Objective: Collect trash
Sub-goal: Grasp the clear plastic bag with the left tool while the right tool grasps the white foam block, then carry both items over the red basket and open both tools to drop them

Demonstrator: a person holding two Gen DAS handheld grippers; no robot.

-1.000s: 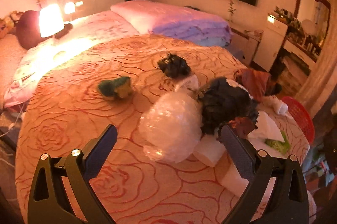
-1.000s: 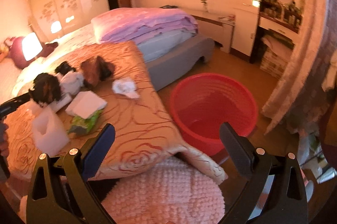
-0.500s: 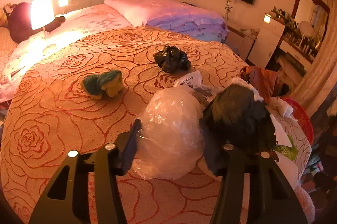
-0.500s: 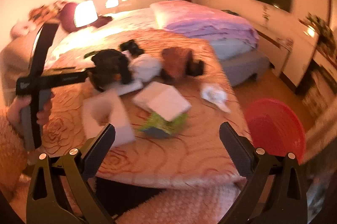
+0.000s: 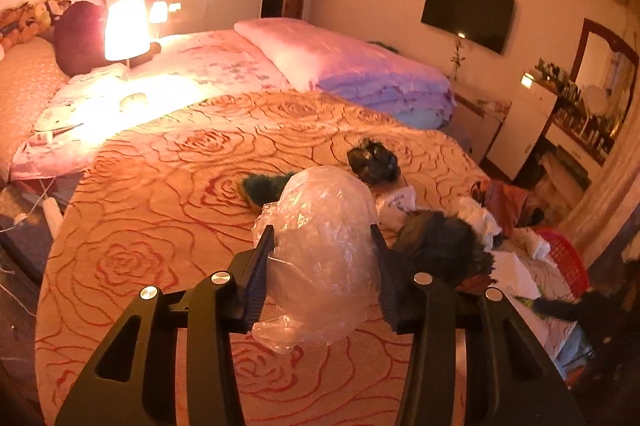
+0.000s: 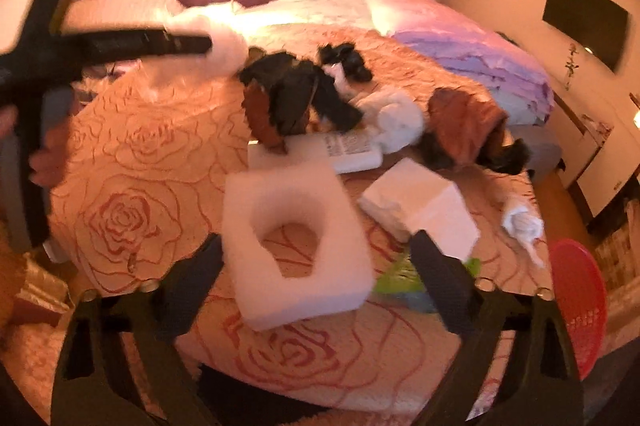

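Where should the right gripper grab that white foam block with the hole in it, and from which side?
Take the foam block across its two outer side walls, coming down from the near edge of the bed. It lies roughly flat between the right gripper, whose jaws are closing around it. The solid walls beside the hole likely give the pads firmer faces than the thin inner rim.

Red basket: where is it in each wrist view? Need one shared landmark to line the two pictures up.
Left wrist: red basket at the right edge, past the bed's far side, partly hidden by trash.
Right wrist: red basket at the lower right edge, beside the bed, just past the right jaw.
Shared landmark: wall TV, upper right in both views.
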